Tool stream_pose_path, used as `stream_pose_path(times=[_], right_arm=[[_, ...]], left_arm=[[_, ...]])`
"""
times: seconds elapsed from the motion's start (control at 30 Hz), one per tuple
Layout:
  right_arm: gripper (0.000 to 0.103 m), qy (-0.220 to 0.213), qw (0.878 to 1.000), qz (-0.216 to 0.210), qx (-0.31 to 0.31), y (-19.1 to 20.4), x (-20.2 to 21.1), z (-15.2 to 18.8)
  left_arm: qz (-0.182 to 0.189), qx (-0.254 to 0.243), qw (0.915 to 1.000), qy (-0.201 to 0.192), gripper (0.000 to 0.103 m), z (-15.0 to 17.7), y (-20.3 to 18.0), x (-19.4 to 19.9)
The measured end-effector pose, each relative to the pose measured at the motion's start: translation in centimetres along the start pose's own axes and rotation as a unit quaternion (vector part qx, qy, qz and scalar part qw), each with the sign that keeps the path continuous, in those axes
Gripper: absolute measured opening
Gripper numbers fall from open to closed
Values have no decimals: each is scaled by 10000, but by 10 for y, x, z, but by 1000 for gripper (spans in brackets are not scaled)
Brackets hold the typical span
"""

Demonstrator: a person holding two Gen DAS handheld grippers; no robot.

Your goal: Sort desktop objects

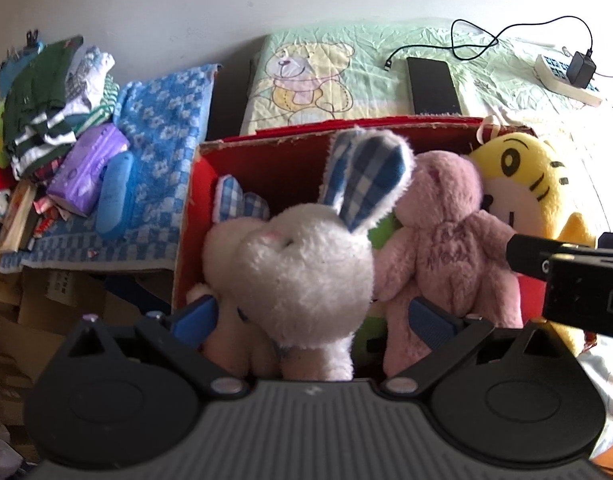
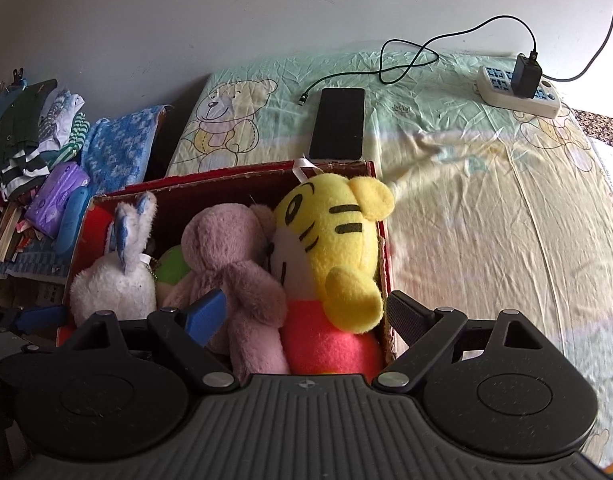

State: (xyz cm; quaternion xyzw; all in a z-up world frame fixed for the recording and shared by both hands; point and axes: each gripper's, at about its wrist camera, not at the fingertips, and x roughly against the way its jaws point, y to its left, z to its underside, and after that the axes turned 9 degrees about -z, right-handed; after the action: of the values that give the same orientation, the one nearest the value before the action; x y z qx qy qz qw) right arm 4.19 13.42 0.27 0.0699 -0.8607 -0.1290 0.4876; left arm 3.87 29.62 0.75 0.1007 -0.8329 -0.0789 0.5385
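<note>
1. A bed covered with a pale green and yellow sheet [image 2: 486, 208] printed with cartoon bears fills the scene, below a plain white wall [image 2: 226, 12].
2. Nearest in the left wrist view, the left gripper [image 1: 312, 314] is spread open, its blue-padded fingers on either side of a white rabbit [image 1: 302, 268] with blue checked ears; whether the pads touch the rabbit cannot be told.
3. Nearest in the right wrist view, the right gripper [image 2: 306, 314] is also spread open, one finger beside a pink bear [image 2: 234, 268], the other outside the edge of a red box [image 2: 382, 240].
4. The red box sits on the bed and holds the rabbit, the pink bear and a yellow tiger [image 2: 330, 232], packed side by side and touching.
5. Just behind the box a black phone [image 2: 338, 124] lies flat on the sheet.
6. Farther back, a black cable [image 2: 418, 56] loops to a charger in a white power strip [image 2: 518, 92].
7. To the left, a blue towel [image 1: 162, 128] and a pile of folded clothes [image 1: 46, 96] lie beside the bed.
</note>
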Motion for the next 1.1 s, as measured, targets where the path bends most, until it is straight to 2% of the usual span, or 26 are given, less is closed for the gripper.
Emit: stream_pose_path(times=[0.47, 1.1], right_arm=[[90, 146, 9997, 178, 96, 2, -18, -4], [91, 119, 9994, 300, 150, 3, -20, -1]], left_arm=[[208, -6, 9992, 348, 102, 0, 1, -24], [250, -80, 9993, 250, 102, -3, -3, -27]])
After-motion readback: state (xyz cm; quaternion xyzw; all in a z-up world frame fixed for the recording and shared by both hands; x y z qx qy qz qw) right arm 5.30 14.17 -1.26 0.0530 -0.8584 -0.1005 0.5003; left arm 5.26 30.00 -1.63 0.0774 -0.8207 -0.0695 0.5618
